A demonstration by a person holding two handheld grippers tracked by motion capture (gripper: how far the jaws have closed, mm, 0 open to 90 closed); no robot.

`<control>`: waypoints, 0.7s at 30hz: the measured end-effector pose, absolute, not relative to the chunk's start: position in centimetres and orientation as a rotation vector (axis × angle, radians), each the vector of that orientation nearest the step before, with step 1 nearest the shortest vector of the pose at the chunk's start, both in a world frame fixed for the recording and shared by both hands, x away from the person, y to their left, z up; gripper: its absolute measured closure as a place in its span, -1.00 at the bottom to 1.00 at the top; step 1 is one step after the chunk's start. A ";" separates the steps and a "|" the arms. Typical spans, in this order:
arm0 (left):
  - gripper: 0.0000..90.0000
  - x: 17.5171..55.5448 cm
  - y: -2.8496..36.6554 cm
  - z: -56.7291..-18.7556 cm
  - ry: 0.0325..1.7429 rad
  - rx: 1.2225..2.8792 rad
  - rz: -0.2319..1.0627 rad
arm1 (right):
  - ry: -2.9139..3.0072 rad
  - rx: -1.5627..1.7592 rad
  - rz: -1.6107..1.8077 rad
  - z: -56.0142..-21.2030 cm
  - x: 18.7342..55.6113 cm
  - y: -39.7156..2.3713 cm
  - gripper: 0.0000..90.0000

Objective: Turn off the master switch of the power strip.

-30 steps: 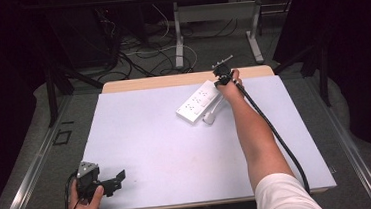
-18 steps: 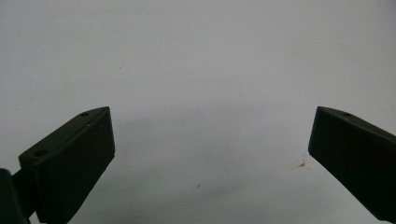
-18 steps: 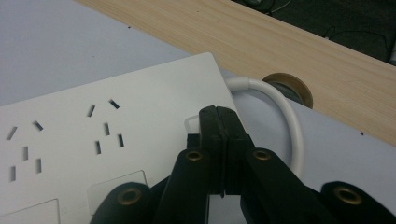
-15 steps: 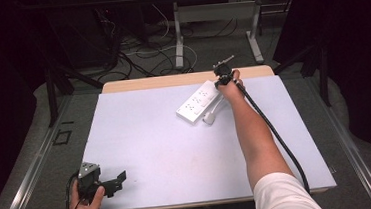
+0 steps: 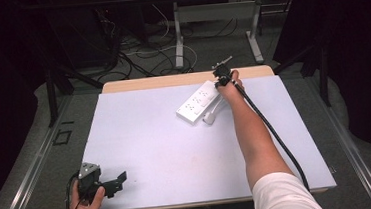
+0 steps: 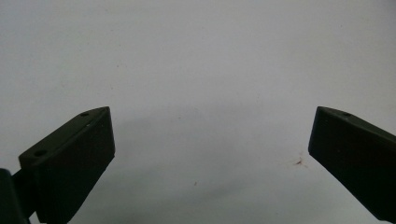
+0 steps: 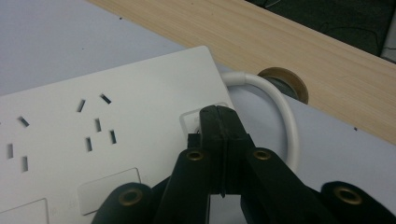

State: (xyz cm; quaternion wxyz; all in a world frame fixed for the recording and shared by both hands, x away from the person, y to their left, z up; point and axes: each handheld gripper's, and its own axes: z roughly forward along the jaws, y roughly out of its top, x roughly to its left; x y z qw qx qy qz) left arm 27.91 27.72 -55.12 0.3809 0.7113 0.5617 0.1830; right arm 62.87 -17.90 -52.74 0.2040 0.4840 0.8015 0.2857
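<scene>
A white power strip point(image 5: 198, 102) lies at the far middle of the pale table top point(image 5: 167, 151), with sockets and flat buttons on its face point(image 7: 93, 135). My right gripper point(image 5: 221, 76) is at the strip's far end, its jaws shut together with nothing between them; in the right gripper view its tips point(image 7: 218, 114) rest on the small square switch at the strip's corner. The strip's white cable point(image 7: 280, 107) curls out beside the tips. My left gripper point(image 5: 114, 183) is held at the near left corner, jaws wide open over bare table point(image 6: 210, 140).
A wooden strip of table point(image 7: 303, 51) runs behind the pale top, with a round cable hole point(image 7: 282, 84) in it. A white plug point(image 5: 210, 116) lies beside the strip. The right gripper's black cable point(image 5: 276, 137) trails along the forearm. Desk legs and floor cables stand beyond.
</scene>
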 end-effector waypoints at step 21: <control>-0.99 28.4 27.3 -55.3 1.422 1.827 0.450 | 2.275 1.403 0.786 -51.1 62.2 -18.6 0.72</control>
